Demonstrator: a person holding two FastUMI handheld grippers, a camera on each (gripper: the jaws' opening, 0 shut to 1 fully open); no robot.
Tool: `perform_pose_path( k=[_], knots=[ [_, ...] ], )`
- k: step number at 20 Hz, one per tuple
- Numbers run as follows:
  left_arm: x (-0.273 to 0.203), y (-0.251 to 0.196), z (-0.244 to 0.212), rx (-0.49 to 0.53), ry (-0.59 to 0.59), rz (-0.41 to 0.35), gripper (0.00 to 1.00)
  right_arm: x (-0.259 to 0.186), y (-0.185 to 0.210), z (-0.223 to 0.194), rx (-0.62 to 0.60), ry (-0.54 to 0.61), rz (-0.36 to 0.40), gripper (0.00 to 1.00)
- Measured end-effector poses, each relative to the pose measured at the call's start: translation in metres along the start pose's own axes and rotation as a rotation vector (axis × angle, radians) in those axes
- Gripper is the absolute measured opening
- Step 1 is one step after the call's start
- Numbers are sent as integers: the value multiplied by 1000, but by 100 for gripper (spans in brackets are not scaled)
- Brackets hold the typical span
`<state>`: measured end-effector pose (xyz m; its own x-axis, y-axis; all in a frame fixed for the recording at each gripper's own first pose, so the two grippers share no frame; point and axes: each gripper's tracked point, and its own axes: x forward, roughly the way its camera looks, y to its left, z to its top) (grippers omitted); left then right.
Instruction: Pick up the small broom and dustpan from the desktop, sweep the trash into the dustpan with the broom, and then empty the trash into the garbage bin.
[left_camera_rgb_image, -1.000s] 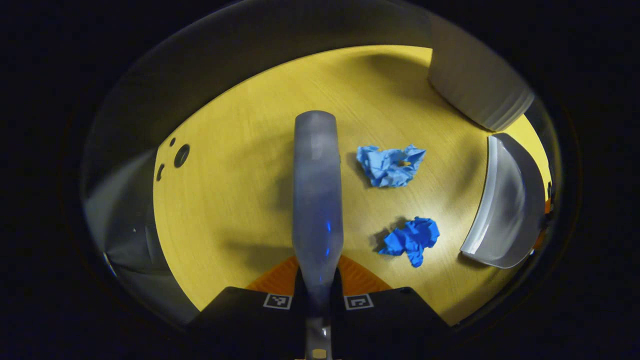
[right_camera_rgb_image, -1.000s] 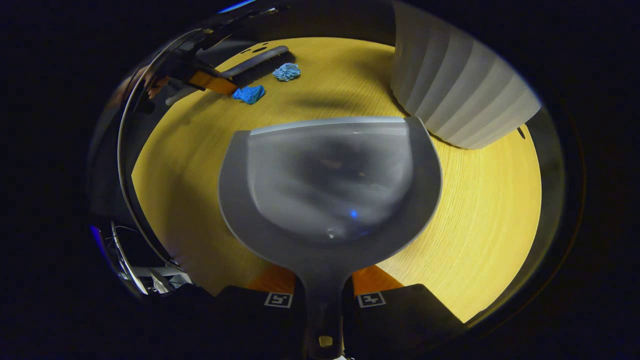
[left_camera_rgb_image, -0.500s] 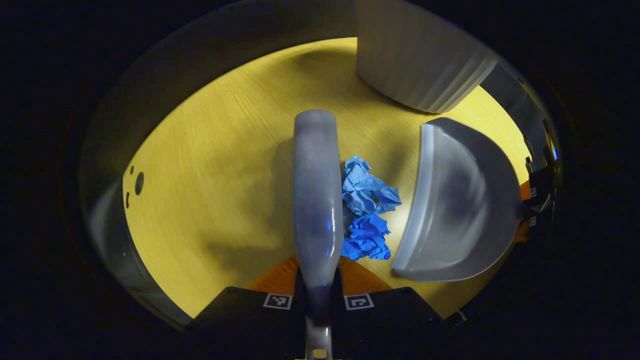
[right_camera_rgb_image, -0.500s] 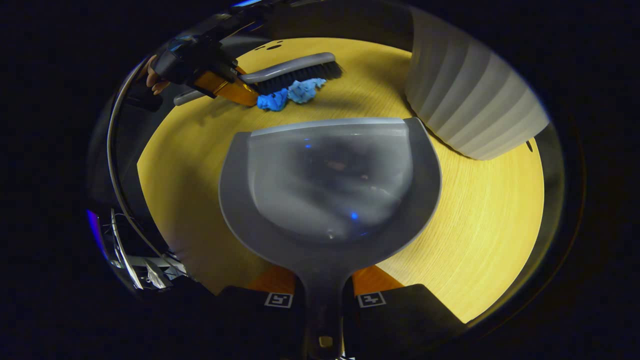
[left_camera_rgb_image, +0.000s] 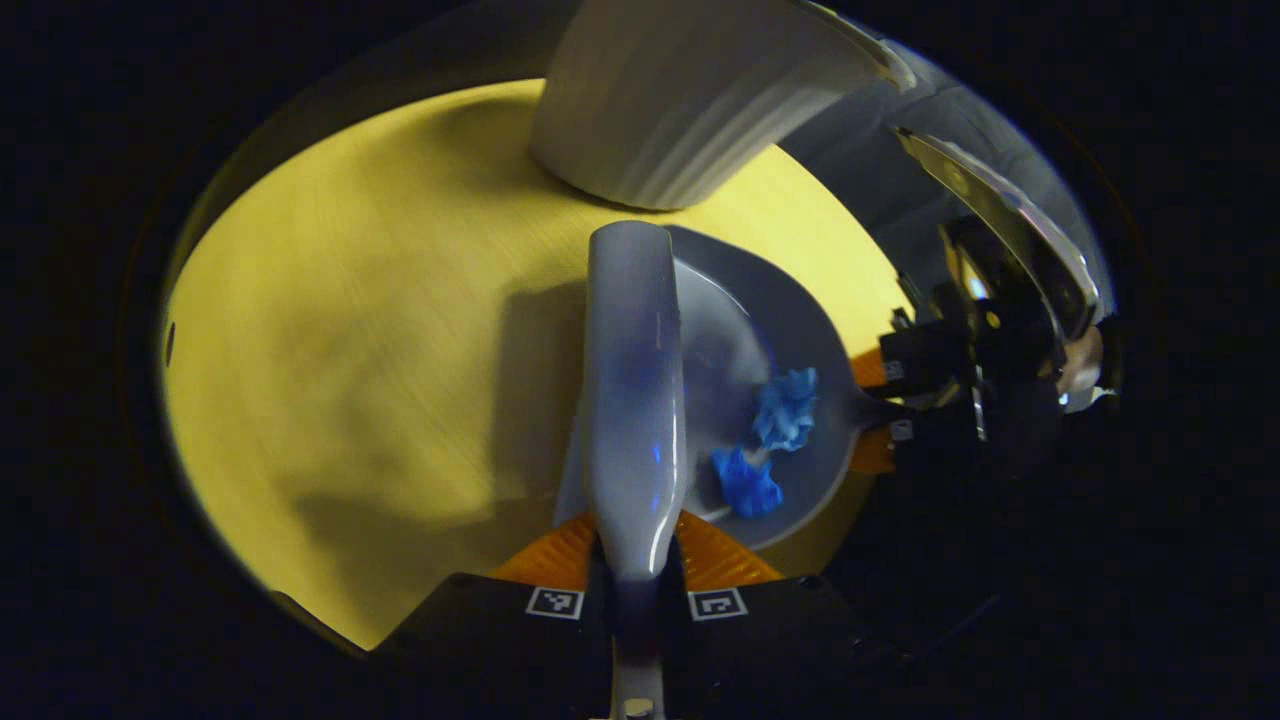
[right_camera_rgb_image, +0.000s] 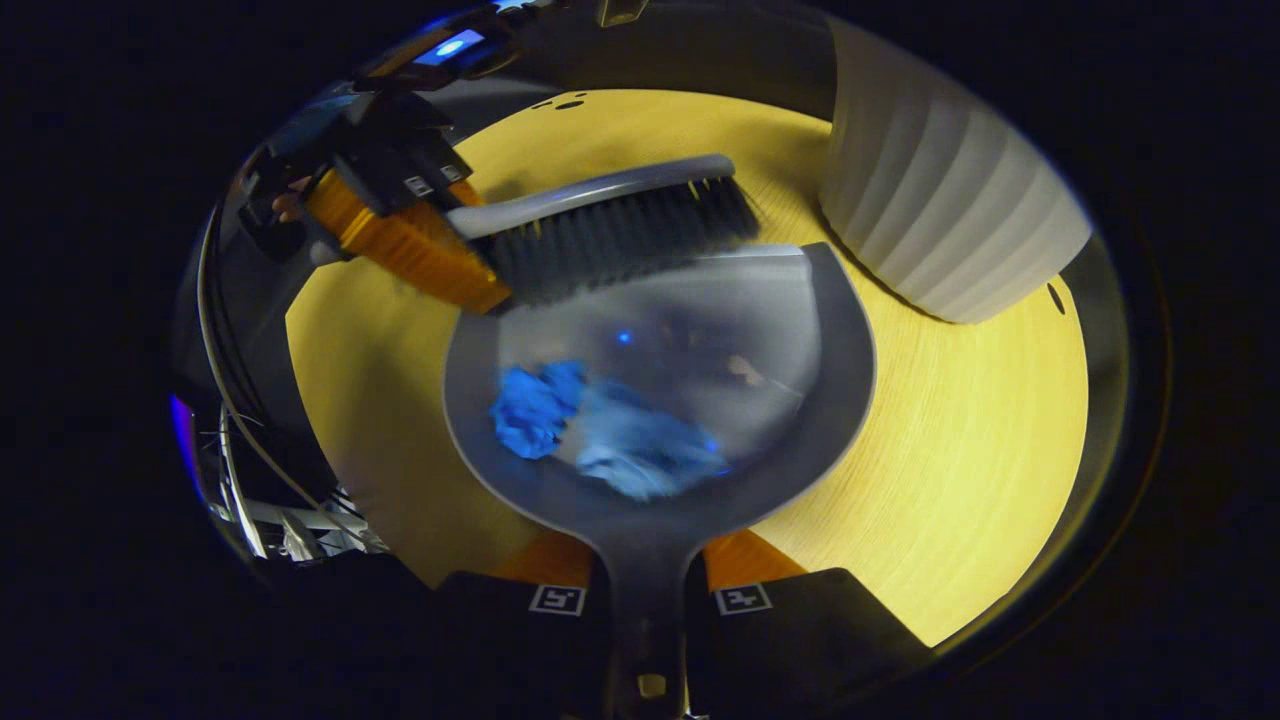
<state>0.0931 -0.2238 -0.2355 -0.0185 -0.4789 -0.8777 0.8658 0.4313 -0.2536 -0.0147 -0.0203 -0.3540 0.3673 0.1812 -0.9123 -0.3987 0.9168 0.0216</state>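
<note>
The left gripper (left_camera_rgb_image: 637, 560) is clamping the grey plastic broom (left_camera_rgb_image: 633, 380), the right gripper (right_camera_rgb_image: 650, 600) the grey plastic dustpan (right_camera_rgb_image: 830, 330) — both crumpled blue paper wads (right_camera_rgb_image: 590, 425) are lying inside. Keeping the pan level is wise before tipping into the white ribbed bin (right_camera_rgb_image: 940, 220).

Grey dustpan (right_camera_rgb_image: 800, 400) at frame centre holds two crumpled blue paper scraps (right_camera_rgb_image: 590, 425); the grey broom (right_camera_rgb_image: 610, 225) bristles rest at its lip, white ribbed bin (right_camera_rgb_image: 940, 220) upper right.
</note>
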Motion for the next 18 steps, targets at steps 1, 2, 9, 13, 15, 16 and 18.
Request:
perform_pose_path(
  k=[1,2,9,13,15,16,18],
  knots=[
    [-3,-5,-2,1,-7,0,24,-1,0,-2,3,-1,0,31],
    [-7,-9,-3,-11,-19,21,24,0,0,-2,11,0,-3,32],
    [-45,18,-30,-139,-171,228,24,-13,-1,-4,60,-20,-49,32],
    [-56,60,-89,-194,-200,330,24,-22,-5,3,40,-24,-111,32],
    [-57,78,-123,-210,-206,368,24,-32,-8,9,18,-30,-144,32],
    [-57,80,-139,-229,-209,369,24,-37,-8,12,18,-28,-157,32],
    [-59,72,-159,-281,-214,335,24,-37,-4,16,57,-49,-152,32]
  ],
)
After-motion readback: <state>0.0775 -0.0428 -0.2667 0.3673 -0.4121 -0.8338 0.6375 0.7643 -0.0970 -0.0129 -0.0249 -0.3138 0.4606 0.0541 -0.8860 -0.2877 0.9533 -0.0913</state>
